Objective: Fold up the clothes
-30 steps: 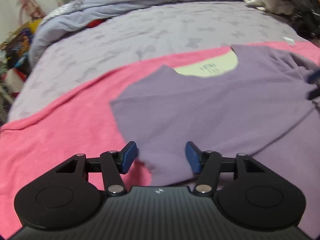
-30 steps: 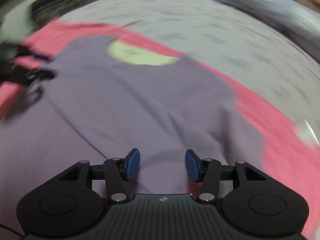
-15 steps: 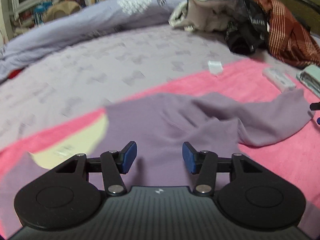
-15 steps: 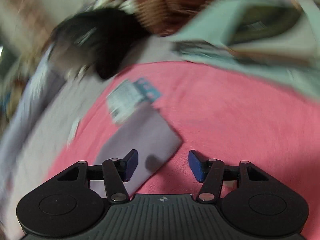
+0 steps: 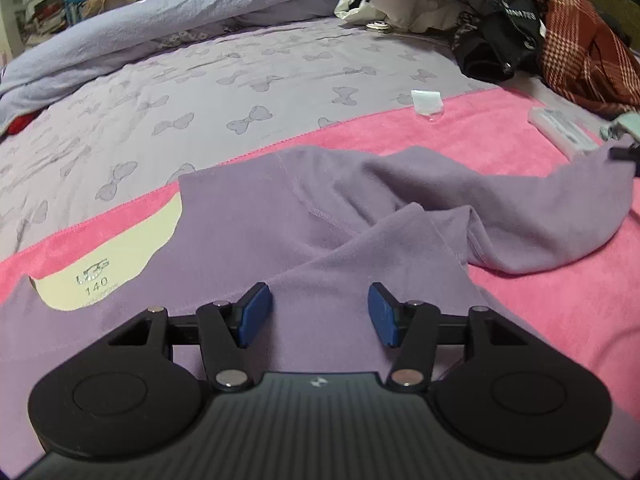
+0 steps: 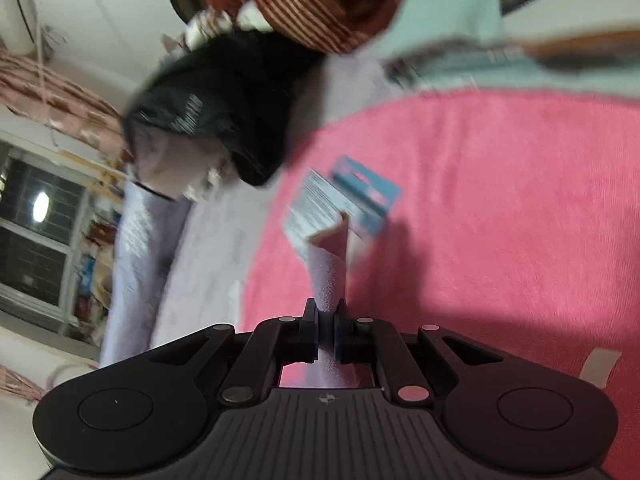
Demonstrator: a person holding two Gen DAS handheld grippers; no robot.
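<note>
A purple long-sleeved shirt (image 5: 280,208) lies on a pink towel (image 5: 520,300), its pale yellow neck lining (image 5: 112,256) at the left. My left gripper (image 5: 316,304) hovers over the shirt's chest with its jaws opening; fabric lies below them and the pads do not press on it. The right sleeve (image 5: 560,208) stretches to the far right, where a black tip of the other gripper (image 5: 622,154) meets its end. In the right wrist view my right gripper (image 6: 326,308) is shut on the sleeve's cuff (image 6: 328,268), which sticks up between the pads above the pink towel (image 6: 500,200).
A heap of clothes sits at the bed's far right: black garment (image 5: 492,48), red plaid cloth (image 5: 580,52). A white box (image 5: 560,130) and a small white packet (image 5: 427,101) lie on the towel's edge. A blue-and-white packet (image 6: 340,204) lies just beyond the cuff. A lilac quilt (image 5: 160,28) is bunched behind.
The left view swung from the shirt's left shoulder across to its right sleeve, then held. The right gripper rolled over, reached the sleeve end and shut on the cuff.
</note>
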